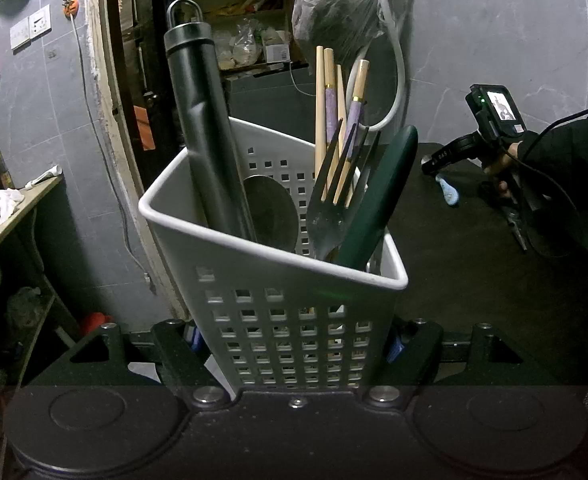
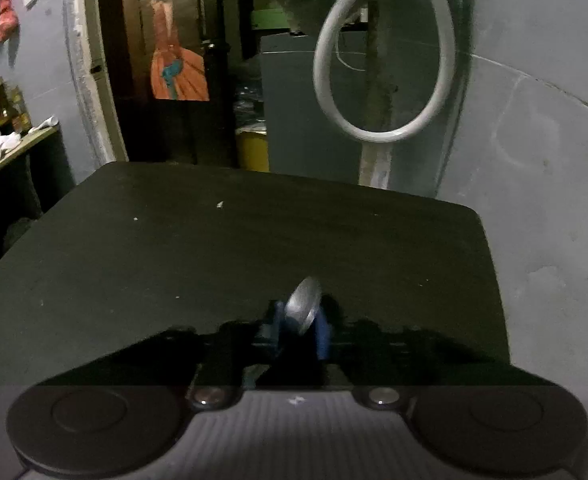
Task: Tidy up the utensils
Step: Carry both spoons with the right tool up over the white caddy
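A white perforated utensil basket fills the left wrist view, and my left gripper is shut on its lower walls, one finger on each side. Inside stand a black handle with a hanging loop, a steel ladle bowl, a fork, several chopsticks and a dark green handle. In the right wrist view my right gripper is shut on a spoon low over the dark table; the steel bowl sticks up between the blue pads. The spoon's light blue handle shows beside that gripper.
A person's sleeve and hand hold the right gripper at the right. A grey hose loop hangs on the wall behind the table. A side counter with bottles stands far left, and a dark doorway lies beyond the table's far edge.
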Demonstrator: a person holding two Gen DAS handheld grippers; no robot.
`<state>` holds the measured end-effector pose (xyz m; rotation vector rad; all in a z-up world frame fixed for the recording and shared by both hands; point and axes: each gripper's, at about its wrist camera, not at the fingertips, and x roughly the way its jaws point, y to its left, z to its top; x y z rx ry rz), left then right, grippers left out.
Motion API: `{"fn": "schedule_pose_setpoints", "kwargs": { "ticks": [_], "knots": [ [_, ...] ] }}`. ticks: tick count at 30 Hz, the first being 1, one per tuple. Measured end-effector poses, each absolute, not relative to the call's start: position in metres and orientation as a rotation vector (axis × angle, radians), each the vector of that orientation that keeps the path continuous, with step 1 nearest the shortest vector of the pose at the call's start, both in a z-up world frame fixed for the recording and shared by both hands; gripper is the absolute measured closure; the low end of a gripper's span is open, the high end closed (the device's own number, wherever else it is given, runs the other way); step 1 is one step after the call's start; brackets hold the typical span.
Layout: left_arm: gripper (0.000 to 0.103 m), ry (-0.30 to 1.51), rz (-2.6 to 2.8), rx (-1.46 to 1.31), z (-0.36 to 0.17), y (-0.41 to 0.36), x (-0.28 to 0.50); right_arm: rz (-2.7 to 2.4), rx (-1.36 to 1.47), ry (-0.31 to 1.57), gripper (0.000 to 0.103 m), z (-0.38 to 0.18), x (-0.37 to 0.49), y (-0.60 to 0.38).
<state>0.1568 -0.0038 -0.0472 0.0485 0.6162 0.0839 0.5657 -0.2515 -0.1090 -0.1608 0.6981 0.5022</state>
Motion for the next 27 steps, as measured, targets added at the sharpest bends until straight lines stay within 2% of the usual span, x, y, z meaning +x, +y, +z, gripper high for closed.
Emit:
{"fn": "schedule_pose_setpoints", "kwargs": {
  "ticks": [5,9,15,27],
  "knots": [
    [0.025,0.617,0.083,0.048,-0.047,-0.004,0.157,0.508,-0.23,0.682,0.096,-0.107,0.557,-0.242],
    [0.025,0.616,0.082,0.047,-0.047,-0.004,0.157,0.493,-0.374,0.672,0.097,-0.105,0.547,-0.22],
    [0.025,0.615,0.079,0.036,-0.049,-0.002,0.157,0.464,-0.288,0.72,0.098,-0.096,0.549,-0.219],
    [0.026,0.616,0.058,0.004,-0.052,0.009,0.158,0.586,-0.053,0.42,0.098,0.009,0.435,-0.233]
  ]
}}
